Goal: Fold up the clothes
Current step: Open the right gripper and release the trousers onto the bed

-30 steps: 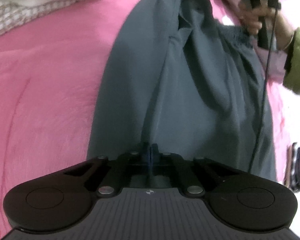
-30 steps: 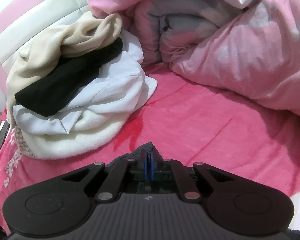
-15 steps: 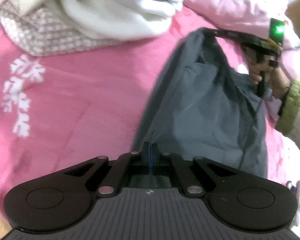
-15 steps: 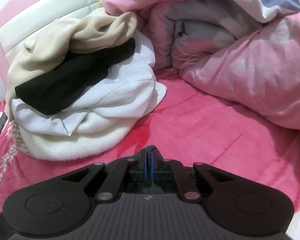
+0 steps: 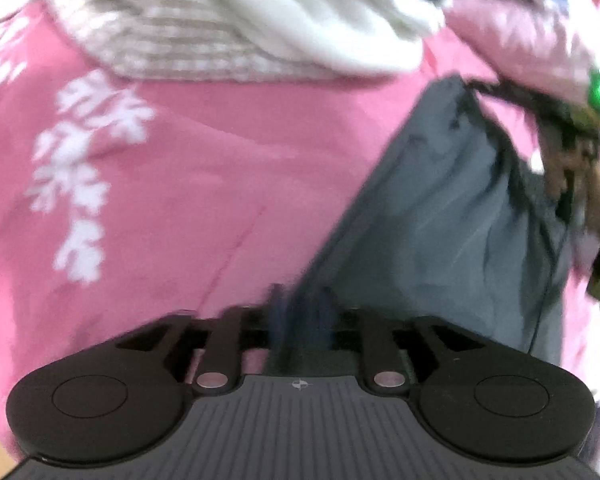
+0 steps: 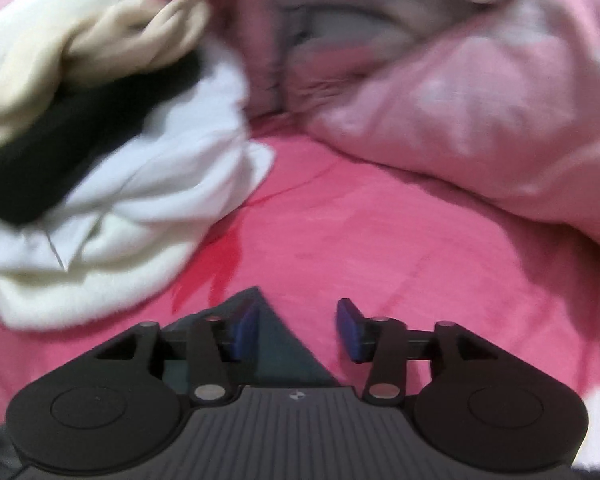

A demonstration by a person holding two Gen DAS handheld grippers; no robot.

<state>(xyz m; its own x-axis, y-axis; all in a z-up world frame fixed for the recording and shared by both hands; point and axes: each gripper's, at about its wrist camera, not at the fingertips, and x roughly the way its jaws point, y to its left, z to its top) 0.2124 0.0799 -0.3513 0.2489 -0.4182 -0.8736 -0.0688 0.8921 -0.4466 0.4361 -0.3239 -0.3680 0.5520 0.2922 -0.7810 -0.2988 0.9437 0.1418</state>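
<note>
A grey garment (image 5: 440, 220) lies spread on the pink bed sheet (image 5: 188, 200), running from my left gripper (image 5: 300, 308) up to my right gripper (image 5: 556, 112). The left wrist view is blurred. The left jaws are opening, their blue pads apart with the grey hem between them. In the right wrist view my right gripper (image 6: 298, 320) is opening too, its blue pads (image 6: 350, 328) well apart. A corner of the grey garment (image 6: 278, 344) lies loose between them, close to the left pad. A person's hand (image 5: 572, 176) holds the right gripper.
A pile of cream, white and black clothes (image 6: 100, 152) sits at the left of the bed, over a checked fabric (image 5: 160, 44). A bunched pink duvet (image 6: 480, 120) fills the back right. White snowflake prints (image 5: 76, 184) mark the sheet.
Both grippers were shut on the grey garment and now have their pads apart. The left wrist view has swung left, so the garment sits further right in it.
</note>
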